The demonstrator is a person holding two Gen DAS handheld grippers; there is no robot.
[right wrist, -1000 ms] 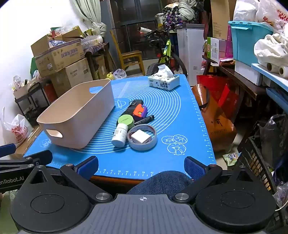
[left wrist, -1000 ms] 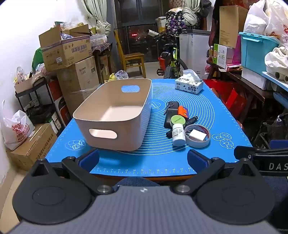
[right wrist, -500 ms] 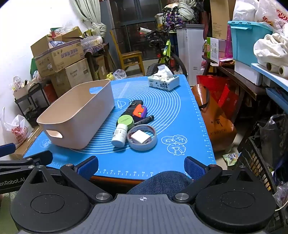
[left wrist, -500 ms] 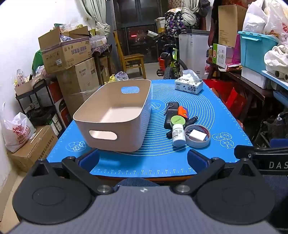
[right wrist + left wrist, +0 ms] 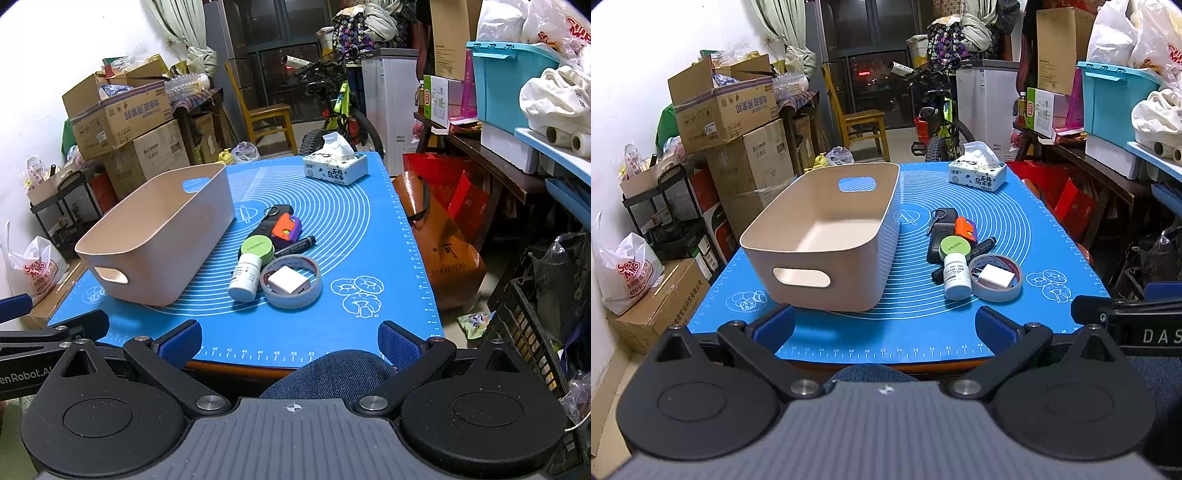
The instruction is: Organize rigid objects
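A beige basket [image 5: 827, 236] [image 5: 162, 236] with nothing in it stands on the left of the blue mat [image 5: 997, 206] [image 5: 351, 221]. Right of it lies a cluster: a white pill bottle [image 5: 956, 275] [image 5: 245, 277], a tape roll [image 5: 997, 291] [image 5: 291, 299] with a white block [image 5: 993, 277] [image 5: 288, 282] inside, a green round tin [image 5: 954, 246] [image 5: 257, 246], a black marker [image 5: 982, 245] [image 5: 295, 245], an orange-purple piece [image 5: 964, 227] [image 5: 286, 227] and a black key fob [image 5: 943, 216] [image 5: 275, 214]. My left gripper [image 5: 884, 323] and right gripper [image 5: 290, 339] are both open and empty at the table's near edge.
A tissue box [image 5: 977, 177] [image 5: 336, 170] sits at the far end of the mat. Stacked cartons [image 5: 738, 122] stand left of the table; bags and shelves [image 5: 443, 236] crowd the right. A jeans-clad knee [image 5: 332, 373] is under the near edge.
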